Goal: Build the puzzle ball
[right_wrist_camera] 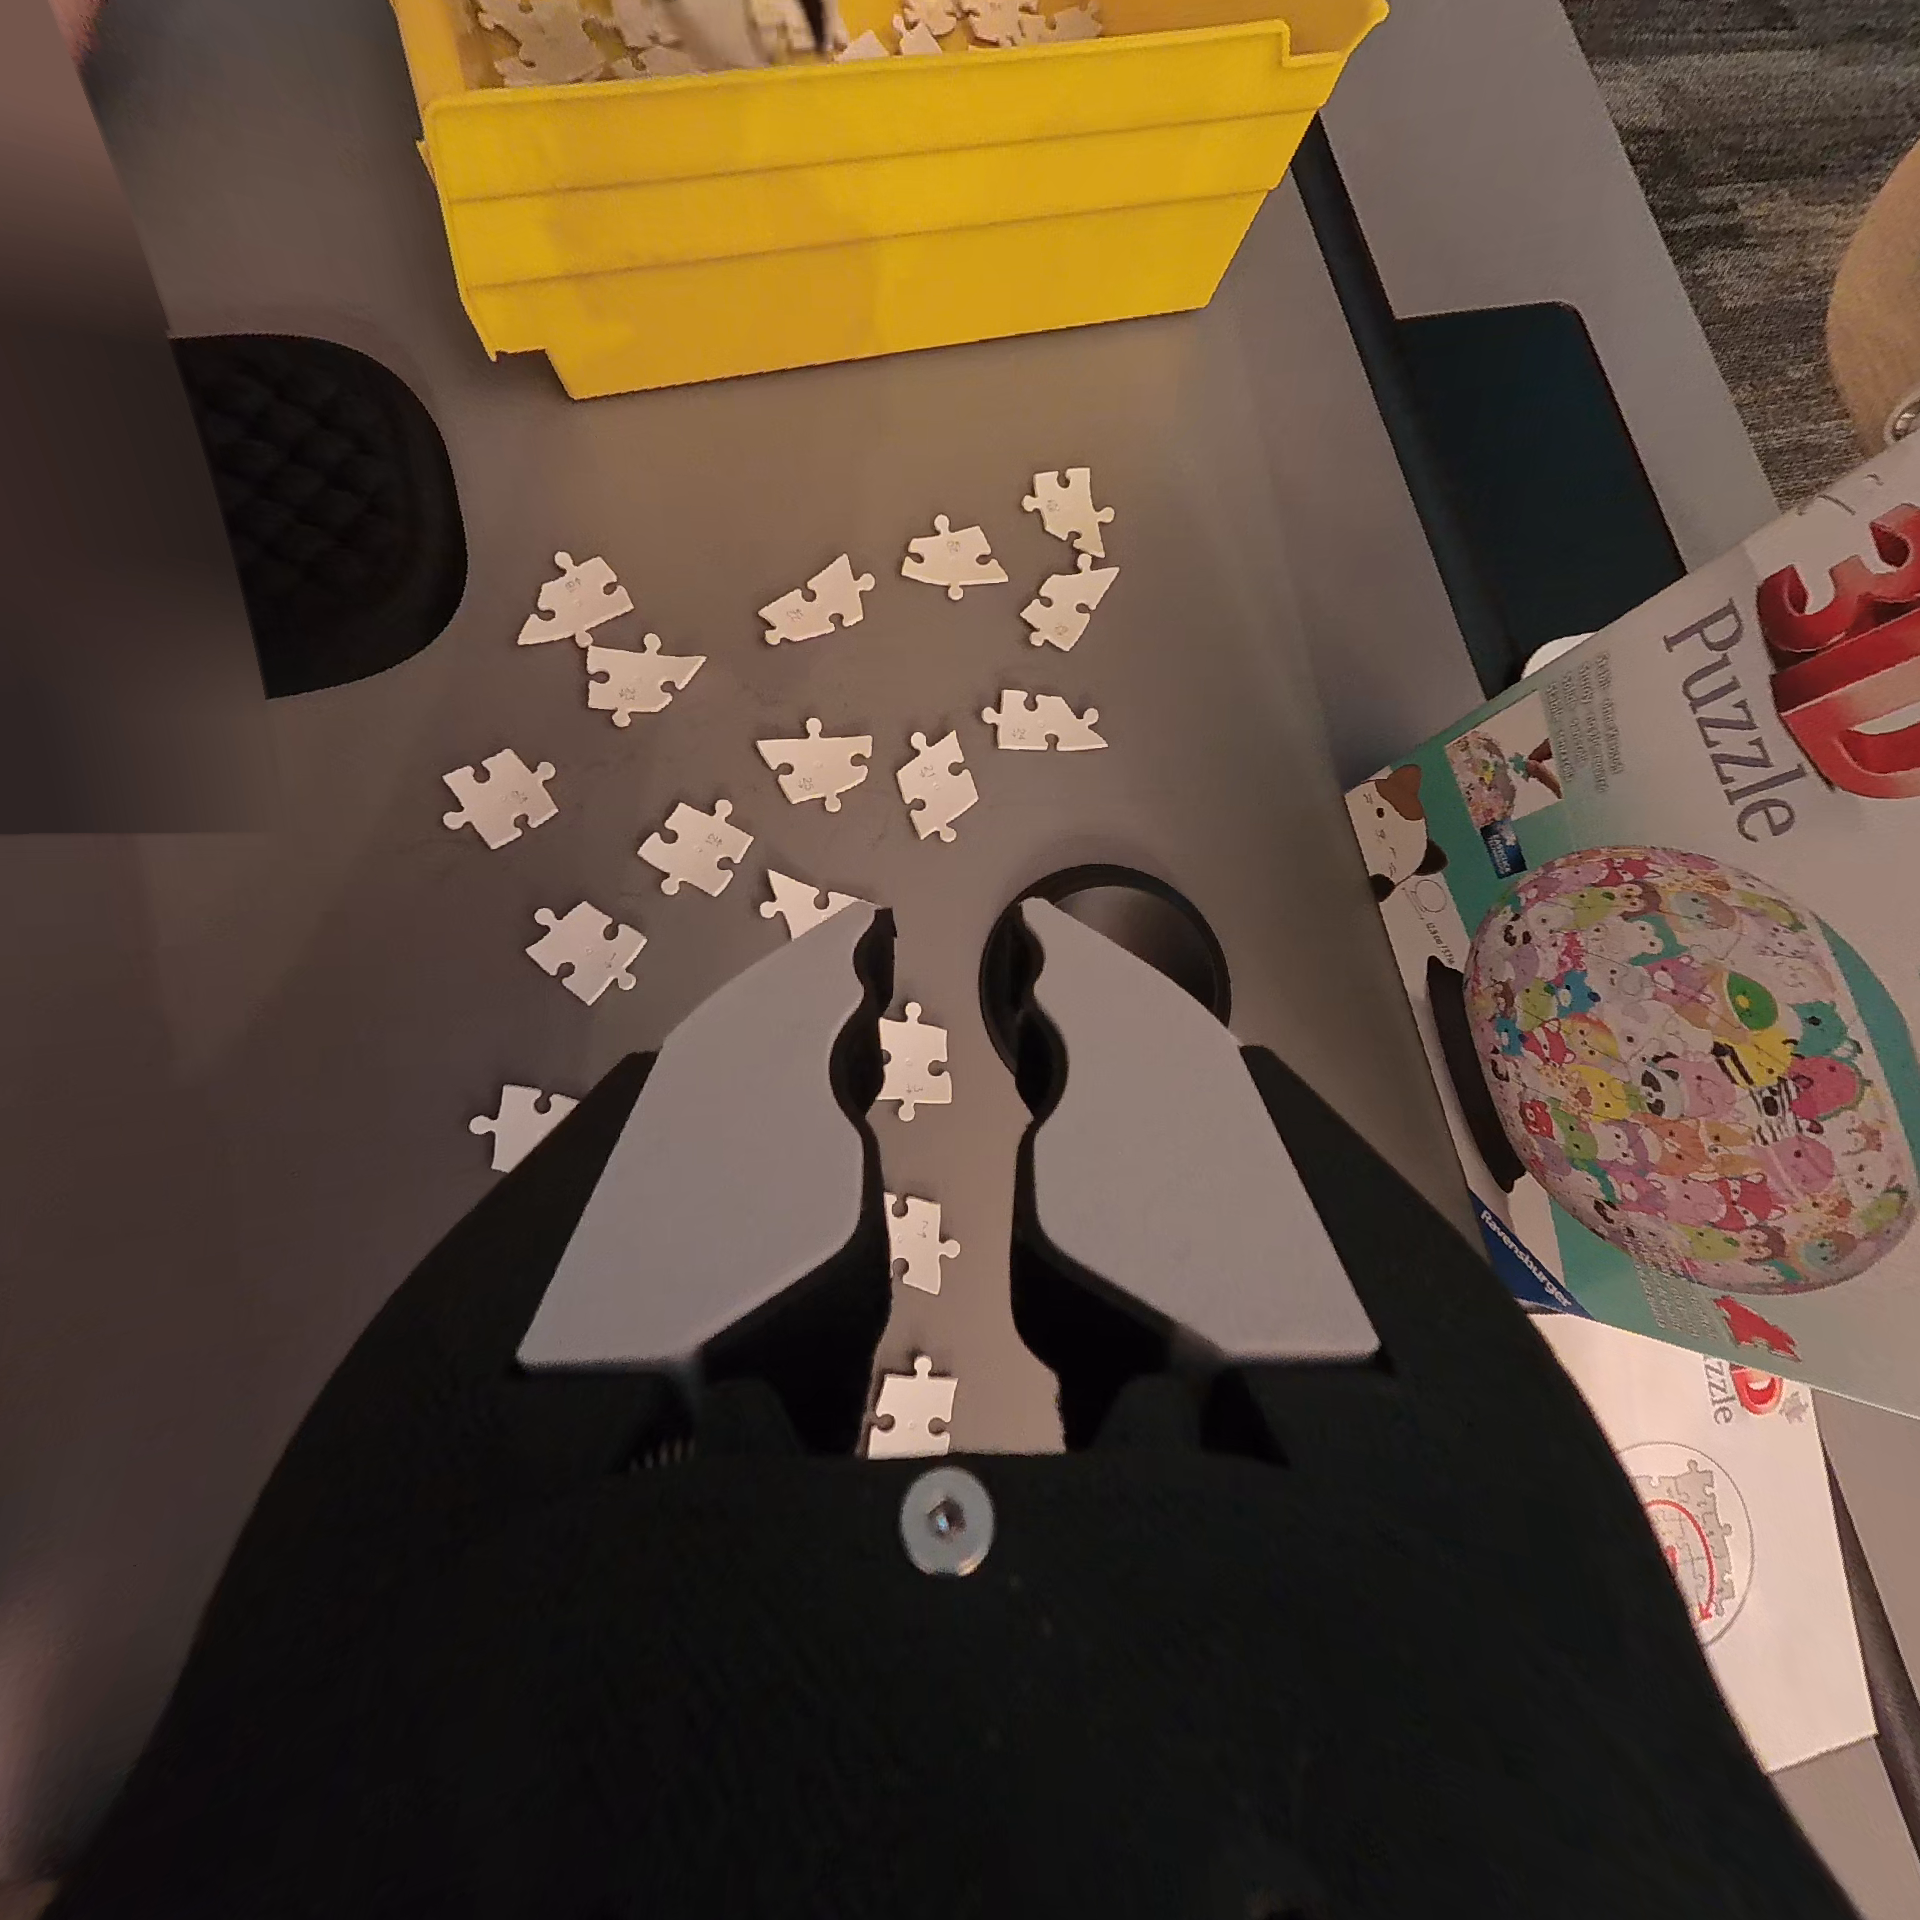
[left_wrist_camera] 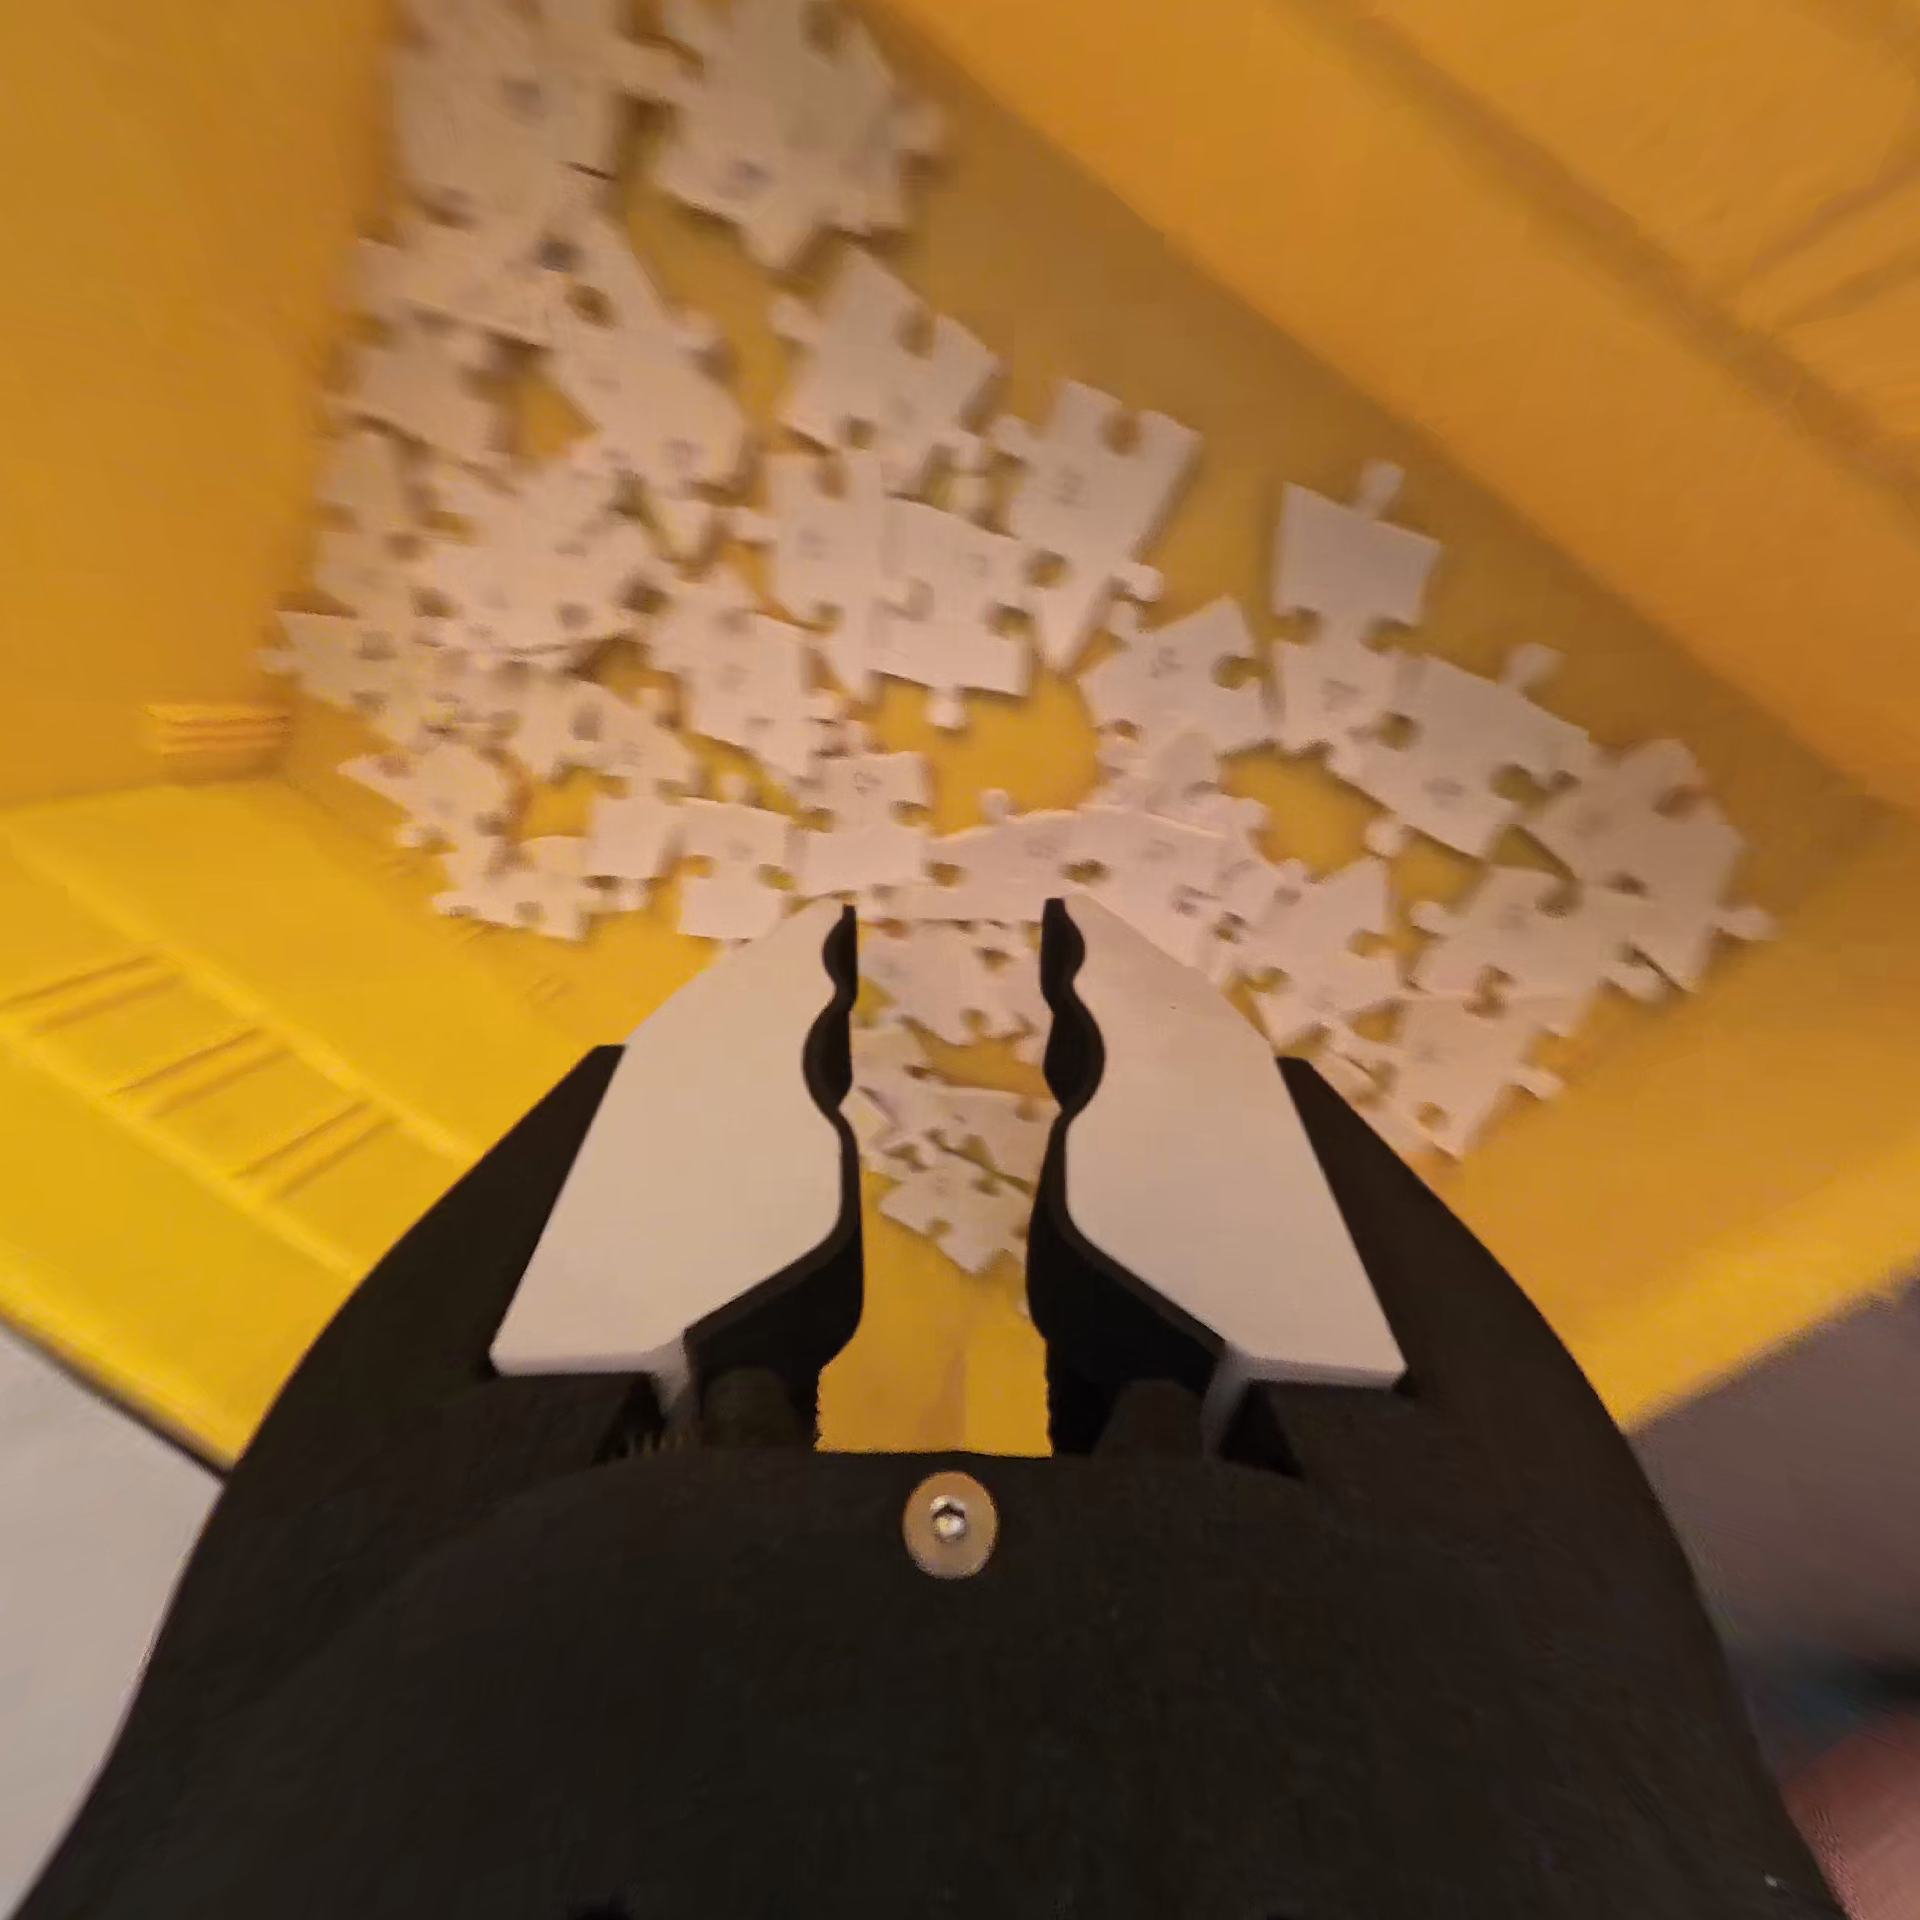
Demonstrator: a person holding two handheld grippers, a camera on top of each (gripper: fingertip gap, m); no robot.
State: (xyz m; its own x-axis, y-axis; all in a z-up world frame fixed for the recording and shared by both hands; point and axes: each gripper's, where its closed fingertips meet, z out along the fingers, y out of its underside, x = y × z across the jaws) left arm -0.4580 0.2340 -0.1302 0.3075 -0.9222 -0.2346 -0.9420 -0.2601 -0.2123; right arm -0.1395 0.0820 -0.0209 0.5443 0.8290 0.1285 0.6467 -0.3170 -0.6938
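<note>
With jaws parted and empty, the left gripper (left_wrist_camera: pixel 951 914) points into the yellow bin (left_wrist_camera: pixel 156 364) of white puzzle pieces (left_wrist_camera: pixel 904 582), while the right gripper (right_wrist_camera: pixel 956 914), likewise parted and empty, hangs over loose pieces (right_wrist_camera: pixel 816 767) on the grey table (right_wrist_camera: pixel 312 1039), the puzzle box (right_wrist_camera: pixel 1662 935) at right.

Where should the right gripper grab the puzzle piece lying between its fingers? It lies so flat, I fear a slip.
The puzzle piece lies flat on the grey table, white back up. Probably best for the right gripper, now open, to come straight down and pinch its two straighter edges, avoiding the knobs; tilting one edge up first may help.
</note>
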